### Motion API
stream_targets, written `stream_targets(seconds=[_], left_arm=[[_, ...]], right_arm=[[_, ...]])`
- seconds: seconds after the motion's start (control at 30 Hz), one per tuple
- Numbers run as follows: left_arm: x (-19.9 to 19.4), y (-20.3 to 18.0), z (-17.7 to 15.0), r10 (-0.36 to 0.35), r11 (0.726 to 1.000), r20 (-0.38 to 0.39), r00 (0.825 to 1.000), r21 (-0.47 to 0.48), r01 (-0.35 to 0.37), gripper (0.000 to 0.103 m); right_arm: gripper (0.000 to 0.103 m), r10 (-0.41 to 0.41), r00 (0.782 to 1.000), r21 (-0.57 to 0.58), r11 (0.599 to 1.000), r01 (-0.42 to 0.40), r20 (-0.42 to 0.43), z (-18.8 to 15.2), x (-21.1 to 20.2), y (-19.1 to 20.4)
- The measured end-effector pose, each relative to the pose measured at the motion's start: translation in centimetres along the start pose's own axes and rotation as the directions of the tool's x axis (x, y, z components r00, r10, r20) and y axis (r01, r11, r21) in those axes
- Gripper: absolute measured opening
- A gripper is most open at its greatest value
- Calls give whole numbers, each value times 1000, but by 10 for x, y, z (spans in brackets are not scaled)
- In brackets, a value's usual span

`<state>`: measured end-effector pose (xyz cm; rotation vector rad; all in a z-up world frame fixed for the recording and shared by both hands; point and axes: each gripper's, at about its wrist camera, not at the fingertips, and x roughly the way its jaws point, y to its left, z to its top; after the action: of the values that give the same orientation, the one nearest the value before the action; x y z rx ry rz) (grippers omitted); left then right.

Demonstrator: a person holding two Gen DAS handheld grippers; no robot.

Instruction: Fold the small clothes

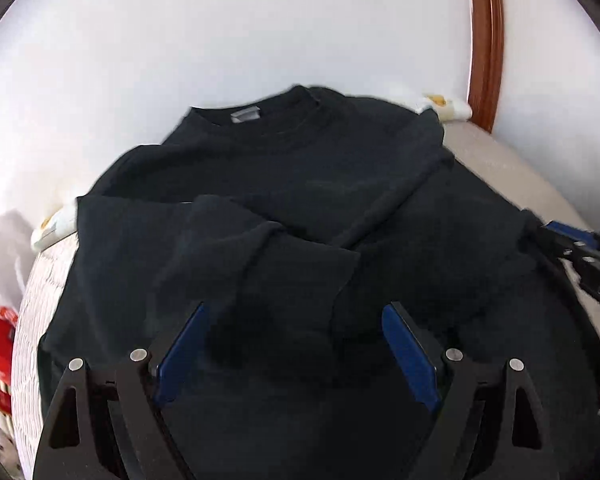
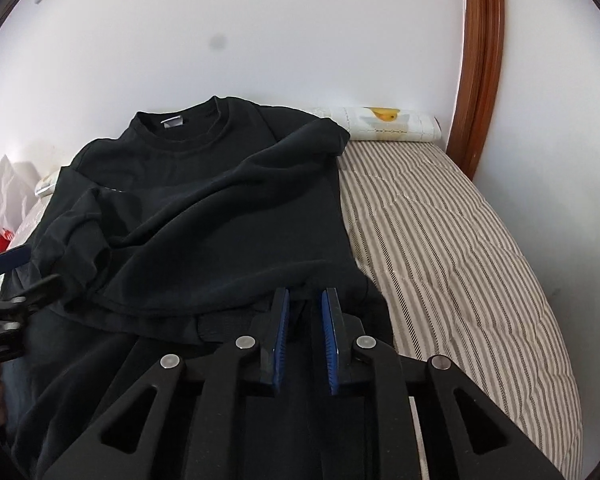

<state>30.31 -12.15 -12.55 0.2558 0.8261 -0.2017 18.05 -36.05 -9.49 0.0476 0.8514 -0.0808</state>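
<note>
Even, soft daylight; the white wall (image 2: pixel 260 40) is near overexposed, while the black sweatshirt (image 2: pixel 220 200) holds little detail in its folds. Left wrist view shows motion blur, washing out the striped bed cover (image 1: pixel 500 168); right wrist view is sharp. Fisheye distortion bows the wooden frame (image 2: pixel 484 60); dark vignette fills corners.

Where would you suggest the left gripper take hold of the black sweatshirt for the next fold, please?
Probably the bottom hem of the black sweatshirt on its left side, approached from the near edge of the bed. That hem lies nearest, beneath the open left gripper, and the right gripper looks pinched on the hem's other side, so both ends could lift together.
</note>
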Motion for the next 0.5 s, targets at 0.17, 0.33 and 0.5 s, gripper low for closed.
stream_targets(seconds=[0.17, 0.33, 0.5], left_arm=[[24, -11, 1, 56, 998, -15, 998, 32, -55, 87], [35, -7, 3, 95, 995, -14, 995, -4, -95, 67], [19, 26, 9, 103, 992, -12, 995, -67, -103, 17]], right_arm=[[26, -18, 1000, 26, 1000, 17, 10, -3, -3, -5], [27, -26, 1000, 93, 995, 25, 4, -3, 0, -20], [28, -11, 1000, 148, 989, 10, 6, -5, 4, -30]])
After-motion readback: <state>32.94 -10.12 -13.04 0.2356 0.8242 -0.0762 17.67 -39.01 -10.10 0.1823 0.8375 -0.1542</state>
